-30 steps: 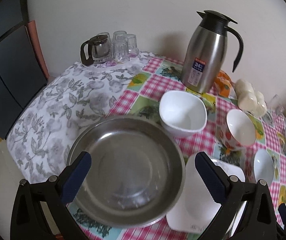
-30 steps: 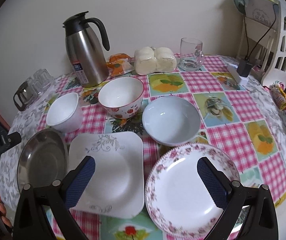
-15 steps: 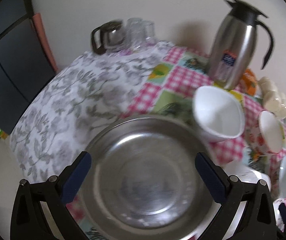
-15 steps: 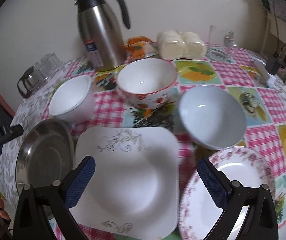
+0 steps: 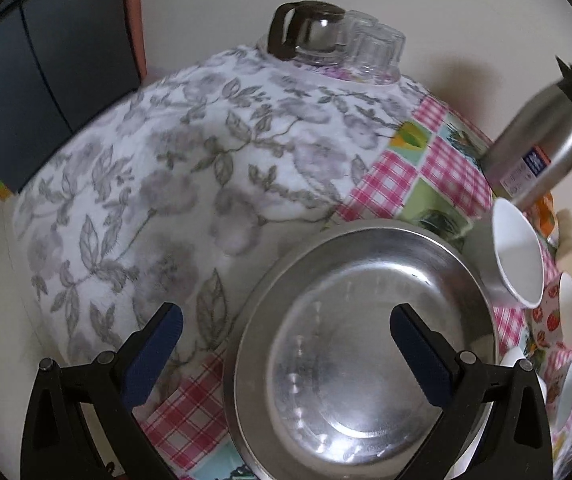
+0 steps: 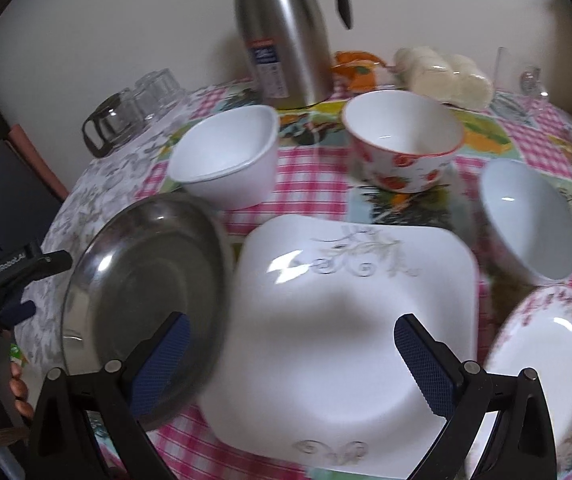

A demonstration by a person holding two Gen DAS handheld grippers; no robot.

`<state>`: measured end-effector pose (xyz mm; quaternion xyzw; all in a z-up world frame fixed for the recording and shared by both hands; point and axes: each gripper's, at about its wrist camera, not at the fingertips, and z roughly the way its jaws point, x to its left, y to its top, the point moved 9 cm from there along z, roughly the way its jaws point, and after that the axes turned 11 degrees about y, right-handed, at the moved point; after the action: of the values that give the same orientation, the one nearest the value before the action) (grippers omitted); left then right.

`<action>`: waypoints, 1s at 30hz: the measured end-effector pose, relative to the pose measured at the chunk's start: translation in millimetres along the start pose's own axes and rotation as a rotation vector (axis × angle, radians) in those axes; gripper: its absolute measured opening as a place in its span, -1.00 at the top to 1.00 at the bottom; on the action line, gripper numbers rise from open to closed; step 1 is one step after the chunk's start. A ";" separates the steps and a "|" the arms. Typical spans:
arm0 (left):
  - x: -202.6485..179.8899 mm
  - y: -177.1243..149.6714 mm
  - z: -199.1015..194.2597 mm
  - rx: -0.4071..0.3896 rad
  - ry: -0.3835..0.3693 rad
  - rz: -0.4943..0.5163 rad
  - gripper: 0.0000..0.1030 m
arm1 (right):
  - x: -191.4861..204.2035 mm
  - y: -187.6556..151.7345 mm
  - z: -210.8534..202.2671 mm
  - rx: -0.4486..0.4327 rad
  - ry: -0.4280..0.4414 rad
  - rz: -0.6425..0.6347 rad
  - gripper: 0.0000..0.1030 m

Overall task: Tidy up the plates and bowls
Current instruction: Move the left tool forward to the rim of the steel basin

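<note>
A round steel plate [image 5: 365, 344] lies at the table's near left; it also shows in the right wrist view [image 6: 142, 292]. My left gripper [image 5: 286, 348] is open, its right finger above the steel plate and its left finger over the tablecloth. A white square plate [image 6: 345, 312] lies beside the steel plate. My right gripper [image 6: 291, 360] is open and hangs just above the square plate. Behind stand a white square bowl [image 6: 228, 156], a strawberry-print bowl [image 6: 403, 146] and a plain white bowl [image 6: 525, 220]. A floral round plate [image 6: 545, 368] lies at the right.
A steel thermos jug [image 6: 282, 32] stands at the back by the wall. A glass pot and upturned glasses [image 5: 329, 40] stand at the far left corner. Wrapped buns [image 6: 441, 76] and a glass mug [image 6: 521, 80] are at the back right. The table edge drops at left.
My left gripper has swung left, so the steel plate now sits right of centre. My right gripper has moved forward and left, from over the floral plate to over the square plate.
</note>
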<state>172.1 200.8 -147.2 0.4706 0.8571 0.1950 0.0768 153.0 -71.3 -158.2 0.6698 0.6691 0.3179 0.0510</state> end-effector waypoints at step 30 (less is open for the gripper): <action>-12.6 -6.3 30.9 0.034 -0.069 0.049 -0.88 | 41.7 -9.8 33.4 0.042 0.008 -0.097 -1.00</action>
<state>183.8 195.4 -178.6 0.4990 0.8455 0.1657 0.0935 157.0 -19.7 -174.6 0.6362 0.7075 0.3036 0.0498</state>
